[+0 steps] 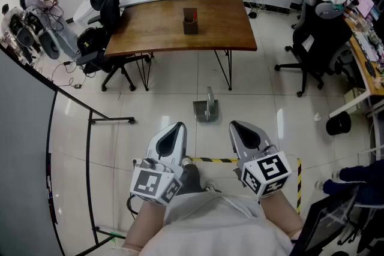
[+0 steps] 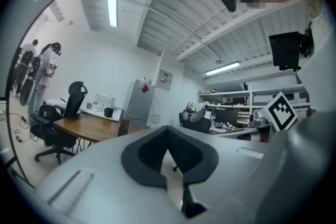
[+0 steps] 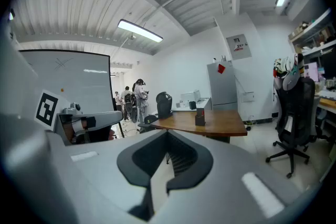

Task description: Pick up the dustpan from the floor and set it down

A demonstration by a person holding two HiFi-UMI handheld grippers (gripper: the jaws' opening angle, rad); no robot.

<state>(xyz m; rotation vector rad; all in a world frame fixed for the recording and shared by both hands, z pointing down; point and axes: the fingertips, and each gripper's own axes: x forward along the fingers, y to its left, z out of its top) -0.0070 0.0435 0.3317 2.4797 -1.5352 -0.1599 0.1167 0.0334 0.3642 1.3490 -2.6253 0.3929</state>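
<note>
The grey dustpan (image 1: 206, 111) lies on the tiled floor with its handle standing up, just short of the wooden table (image 1: 174, 30). My left gripper (image 1: 177, 128) and right gripper (image 1: 236, 126) are held side by side in the air nearer to me than the pan, both shut with nothing between the jaws. The pan lies between and beyond their tips. In the left gripper view the left gripper (image 2: 168, 129) points out across the room; the right gripper (image 3: 167, 135) faces the table (image 3: 210, 122). Neither gripper view shows the dustpan.
A small dark box (image 1: 190, 21) stands on the table. Black office chairs stand at the left (image 1: 105, 6) and the right (image 1: 317, 45). A black metal frame (image 1: 90, 129) runs along the left. Yellow-black tape (image 1: 217, 160) marks the floor by my feet.
</note>
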